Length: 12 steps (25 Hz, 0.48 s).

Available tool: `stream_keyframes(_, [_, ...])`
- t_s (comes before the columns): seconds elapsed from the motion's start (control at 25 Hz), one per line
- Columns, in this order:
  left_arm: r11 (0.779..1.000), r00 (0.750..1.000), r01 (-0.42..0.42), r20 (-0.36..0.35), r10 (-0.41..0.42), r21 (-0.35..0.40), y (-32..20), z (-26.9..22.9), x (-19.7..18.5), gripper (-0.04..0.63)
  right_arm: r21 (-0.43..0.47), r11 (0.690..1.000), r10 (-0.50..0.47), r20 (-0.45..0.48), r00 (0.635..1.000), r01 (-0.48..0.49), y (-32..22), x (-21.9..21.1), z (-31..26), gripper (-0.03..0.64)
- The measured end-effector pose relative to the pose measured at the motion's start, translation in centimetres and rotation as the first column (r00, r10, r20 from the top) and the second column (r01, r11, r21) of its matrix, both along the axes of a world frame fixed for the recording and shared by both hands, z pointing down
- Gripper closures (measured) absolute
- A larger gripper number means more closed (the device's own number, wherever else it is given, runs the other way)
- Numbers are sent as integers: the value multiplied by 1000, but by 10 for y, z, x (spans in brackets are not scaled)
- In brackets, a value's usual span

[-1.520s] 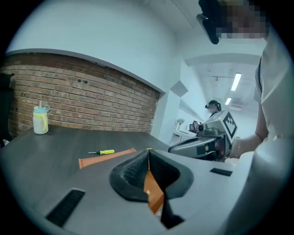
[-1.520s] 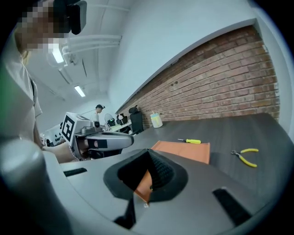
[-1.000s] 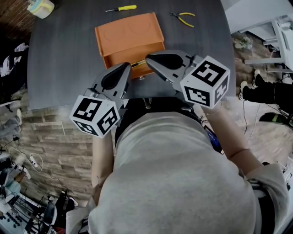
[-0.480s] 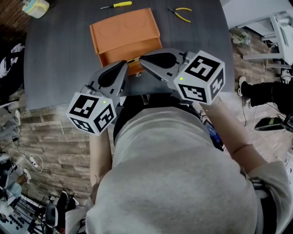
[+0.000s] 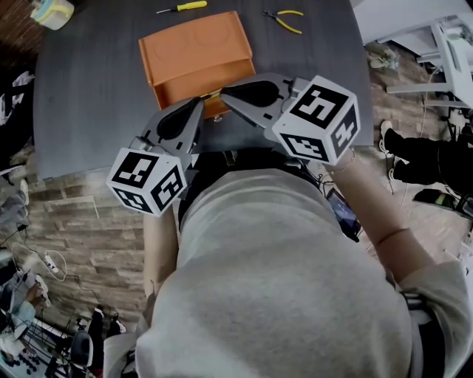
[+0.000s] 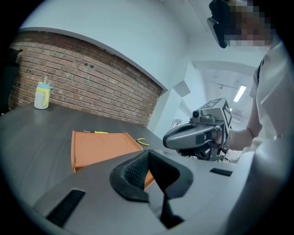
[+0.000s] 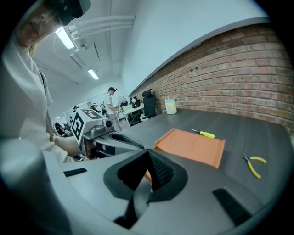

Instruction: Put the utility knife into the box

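1. Head view: an orange box [image 5: 194, 44] sits on the dark tabletop [image 5: 89, 88].
   - Beyond the box lie a yellow-handled screwdriver [image 5: 181, 7] and, off its far right corner, yellow pliers [image 5: 282, 18].
   - A pale cup [image 5: 52, 11] stands well off the box's far left corner.
   - The left tongs [image 5: 194, 109] and right tongs [image 5: 229, 94] hover over the box's near side, tips close to each other.
   - Between those tips, at the box's near face, a thin yellow sliver shows, which seems to be the utility knife [image 5: 210, 96]. The tongs hide most of it, so it cannot be told whether it lies inside the box or against it.
   - The person's grey-clad torso [image 5: 281, 280] fills the space nearer than the box.

2. Left gripper view: the left tongs [image 6: 148, 156] have their ribbed pads pressed together at the tips and hold nothing.
   - The box's orange shows just past them.
   - The right tongs hang to the right of the box, level with its near end.
   - The screwdriver and pliers lie at the box's far edge, and the cup stands far to its left, before a brick wall [image 6: 92, 82].

3. Right gripper view: the right tongs [image 7: 148, 157] are likewise pressed together and hold nothing.
   - The box lies just ahead of them, with the left tongs at its left.
   - The knife cannot be made out here.
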<state>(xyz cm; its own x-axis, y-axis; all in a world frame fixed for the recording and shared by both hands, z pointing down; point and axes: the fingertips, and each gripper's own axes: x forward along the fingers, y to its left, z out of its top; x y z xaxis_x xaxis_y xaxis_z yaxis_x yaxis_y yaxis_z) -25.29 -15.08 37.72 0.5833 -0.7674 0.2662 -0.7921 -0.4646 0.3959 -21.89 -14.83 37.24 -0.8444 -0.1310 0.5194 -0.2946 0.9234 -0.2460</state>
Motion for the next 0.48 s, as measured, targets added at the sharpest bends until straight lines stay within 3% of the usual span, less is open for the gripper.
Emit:
stream_keyframes(0.2, [1000, 1000, 1, -8, -1, 2, 3, -1, 4, 575, 33, 999, -9, -22, 1000, 10, -1, 3, -2, 611])
stream_keyframes(0.48, [1000, 999, 20, -26, -21, -15, 9, 1, 6, 575, -22, 999, 49, 19, 999, -48, 6, 1, 4, 611])
